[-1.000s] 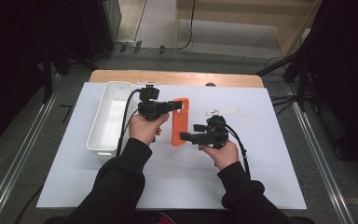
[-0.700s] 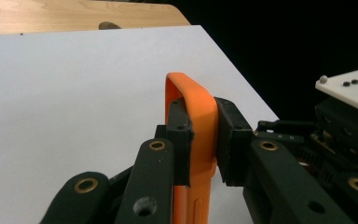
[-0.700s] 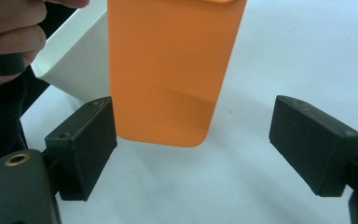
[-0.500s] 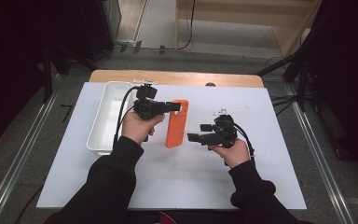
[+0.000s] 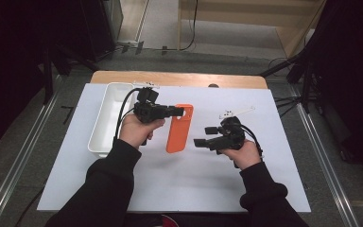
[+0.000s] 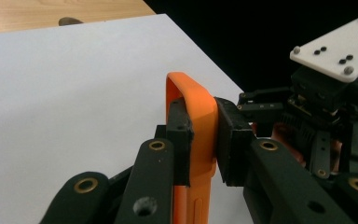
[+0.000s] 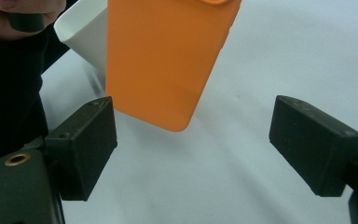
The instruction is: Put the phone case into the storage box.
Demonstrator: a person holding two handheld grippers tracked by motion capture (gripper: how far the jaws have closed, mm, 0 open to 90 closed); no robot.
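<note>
Two grippers are in your hands above the white sheet (image 5: 274,184). Your left gripper (image 5: 182,111) is clamped on the top edge of the orange case (image 5: 178,135), one pad on each face of it, as the left gripper view shows at close range (image 6: 200,140). The case hangs tilted from that grip, just right of the white tray (image 5: 105,118), its lower end down toward the sheet. Your right gripper (image 5: 198,142) sits further right of the tray, just beyond the case, its jaws standing wide apart with nothing between them. The right gripper view looks up along the case's smooth orange back (image 7: 168,60), with a corner of the tray (image 7: 81,28) behind it. The left gripper view catches the grey plate on top of your right gripper (image 6: 340,46).
</note>
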